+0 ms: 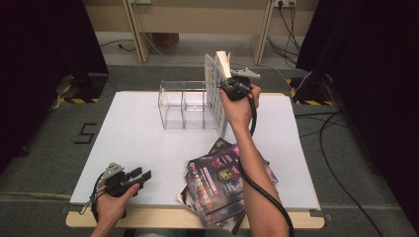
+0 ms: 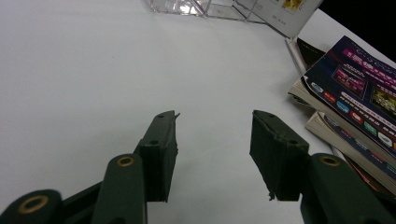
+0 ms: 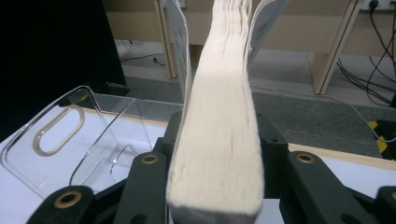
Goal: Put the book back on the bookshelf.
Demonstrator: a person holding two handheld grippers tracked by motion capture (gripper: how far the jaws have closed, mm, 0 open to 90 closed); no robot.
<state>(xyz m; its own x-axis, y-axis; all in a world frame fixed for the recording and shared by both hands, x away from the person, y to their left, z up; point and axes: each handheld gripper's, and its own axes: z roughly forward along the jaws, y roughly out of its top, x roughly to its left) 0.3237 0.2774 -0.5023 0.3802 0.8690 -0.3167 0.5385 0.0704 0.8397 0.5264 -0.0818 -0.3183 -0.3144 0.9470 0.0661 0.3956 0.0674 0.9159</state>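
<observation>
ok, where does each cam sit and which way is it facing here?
High view: above the person's side, facing forward and down on the white table; both forearms, left gripper, right gripper.
Left gripper view: along its open jaws, over the table toward the magazine stack.
Right gripper view: along its jaws flanking the upright book.
Shared: clear organizer.

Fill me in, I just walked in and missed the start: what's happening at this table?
A person is loading books into a clear acrylic divided rack at the back of the white table. The right gripper has a thick white-covered book upright between its jaws, at the rack's right end. The left gripper rests open and empty near the table's front edge. A stack of dark, colourful paperback books lies at the front of the table.
</observation>
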